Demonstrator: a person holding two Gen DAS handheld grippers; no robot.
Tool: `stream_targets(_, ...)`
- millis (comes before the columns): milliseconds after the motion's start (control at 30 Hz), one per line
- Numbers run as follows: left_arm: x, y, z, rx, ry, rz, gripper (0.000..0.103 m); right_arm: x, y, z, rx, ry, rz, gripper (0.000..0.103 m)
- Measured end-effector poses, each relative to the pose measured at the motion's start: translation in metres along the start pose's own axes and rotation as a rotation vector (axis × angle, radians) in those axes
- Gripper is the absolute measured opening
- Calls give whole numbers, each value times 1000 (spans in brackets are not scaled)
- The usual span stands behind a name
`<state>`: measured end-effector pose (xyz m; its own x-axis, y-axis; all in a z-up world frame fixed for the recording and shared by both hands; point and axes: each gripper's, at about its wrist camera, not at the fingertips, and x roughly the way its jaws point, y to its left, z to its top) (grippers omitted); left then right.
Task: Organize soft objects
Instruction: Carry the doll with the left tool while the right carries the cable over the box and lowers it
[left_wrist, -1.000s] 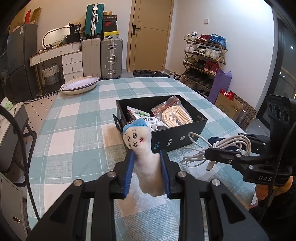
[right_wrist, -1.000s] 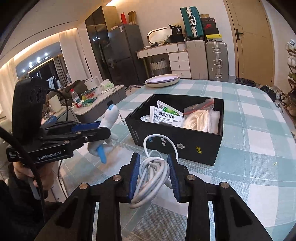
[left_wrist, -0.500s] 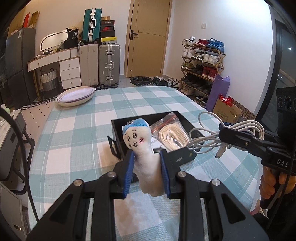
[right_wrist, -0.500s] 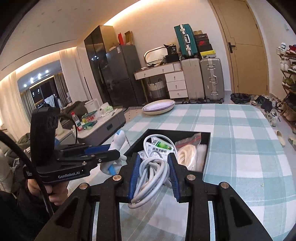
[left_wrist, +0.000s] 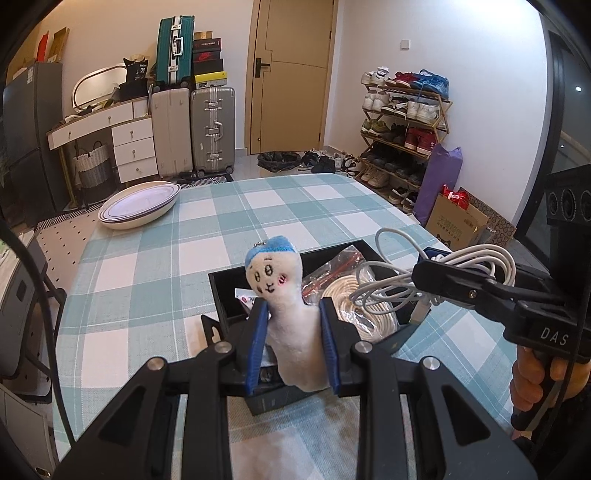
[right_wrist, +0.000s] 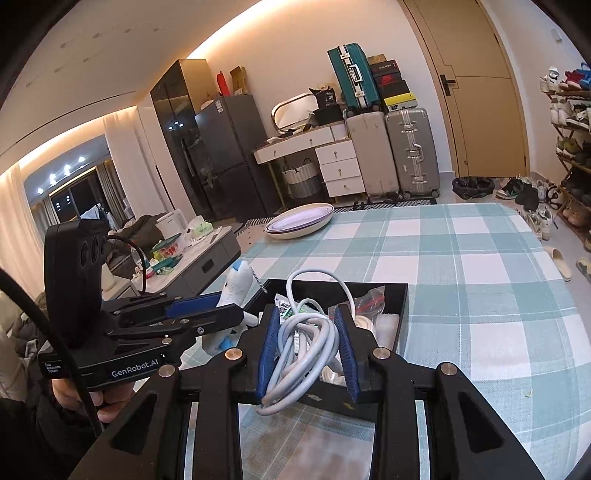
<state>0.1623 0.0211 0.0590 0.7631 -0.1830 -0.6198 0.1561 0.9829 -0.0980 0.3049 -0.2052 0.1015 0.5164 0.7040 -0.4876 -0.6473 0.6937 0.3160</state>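
My left gripper is shut on a white plush doll with a blue cap, held upright above the near edge of the black box. The doll also shows in the right wrist view. My right gripper is shut on a coiled white cable, held above the black box. The cable and right gripper show at the right of the left wrist view. The box holds a bagged cream cord and packets.
The table wears a teal and white checked cloth. A stack of shallow white bowls sits at its far left edge. Suitcases, drawers, a door and a shoe rack stand beyond the table.
Both grippers have risen and moved forward over the box, carrying the doll and the cable. The cable now hangs above the box's inside instead of in front of it.
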Motion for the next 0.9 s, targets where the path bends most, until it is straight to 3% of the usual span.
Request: stream_targets(900,58,1,1,40,72,20,26,75,-22,5,49,58,12,31)
